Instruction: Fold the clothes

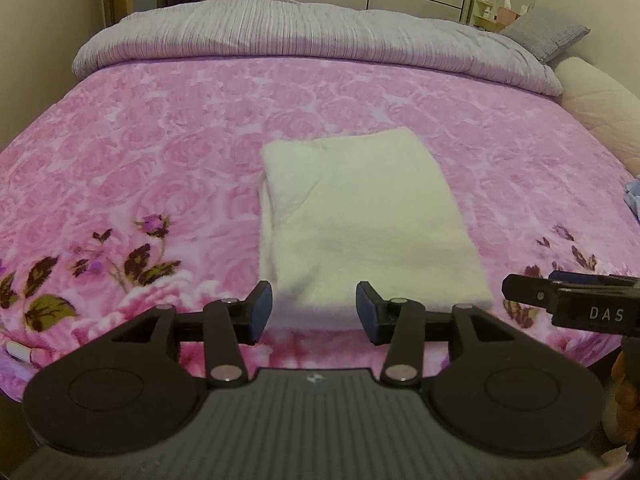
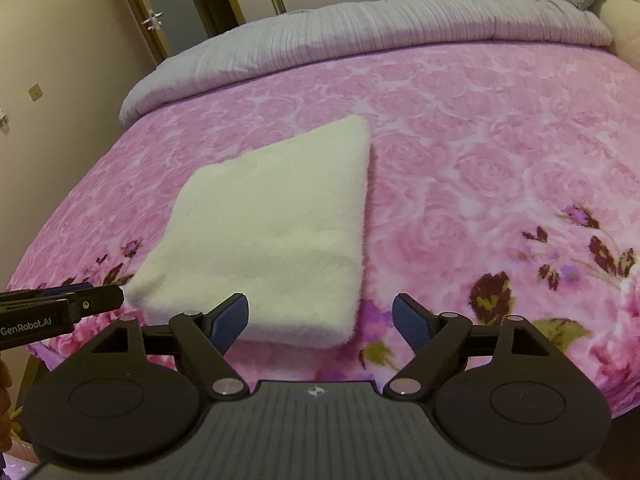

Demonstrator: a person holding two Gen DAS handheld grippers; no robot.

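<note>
Your left claw [image 1: 314, 312] is released — its blue pads [image 1: 262, 312] stand partly apart with nothing pinched between them, hovering just short of the near edge of the folded white garment [image 1: 360, 216]. No pad touches the cloth. Your right claw [image 2: 320, 322] is released too, and wider — one blue pad [image 2: 230, 322] sits over the garment's near right corner, the other over bare blanket, and neither presses on anything.

From the left wrist view, the right claw's black finger pokes in at the garment's near right corner; from the right wrist view, the left claw shows at the near left corner, close beside the cloth.

The garment itself lies flat as a neat fluffy rectangle near the front edge of the bed, on the pink rose blanket [image 1: 160, 152]. Beyond it — a rolled grey quilt [image 1: 280, 36] runs across the far side, with a grey pillow [image 1: 546, 32] at the right end.
</note>
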